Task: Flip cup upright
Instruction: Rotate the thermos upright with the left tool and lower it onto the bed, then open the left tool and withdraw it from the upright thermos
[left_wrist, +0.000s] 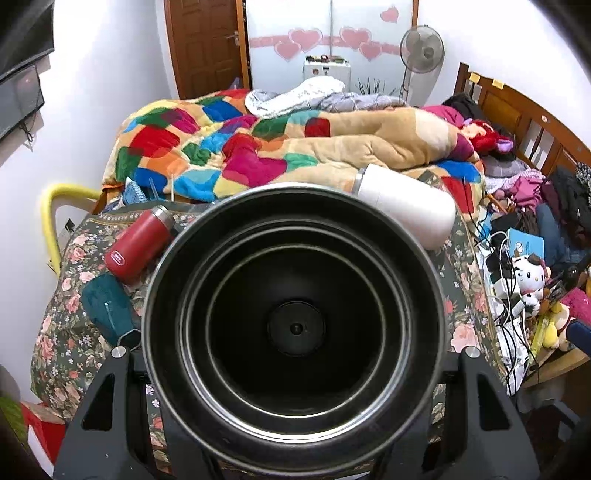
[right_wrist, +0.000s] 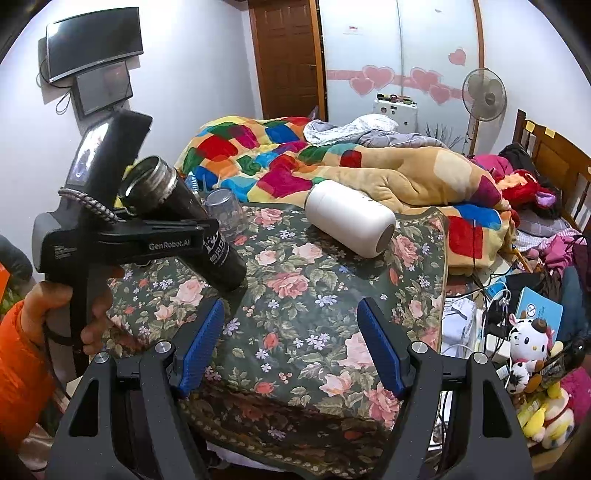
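My left gripper (right_wrist: 207, 236) is shut on a black steel cup (right_wrist: 184, 218) and holds it tilted above the floral-cloth table (right_wrist: 314, 306), mouth up and to the left, base low. In the left wrist view the cup's open mouth (left_wrist: 295, 328) fills the middle and hides the fingertips. My right gripper (right_wrist: 291, 343) is open and empty, blue pads (right_wrist: 199, 343) spread over the table's near edge. A white cup (right_wrist: 351, 218) lies on its side at the table's far right; it also shows in the left wrist view (left_wrist: 402, 203).
A red flask (left_wrist: 138, 245) lies on its side at the table's left, beside a teal object (left_wrist: 107, 306). A clear glass (right_wrist: 225, 210) stands mouth down behind the black cup. A bed with a patchwork quilt (right_wrist: 295, 162) lies beyond. Cables and plush toys (right_wrist: 524, 343) crowd the right.
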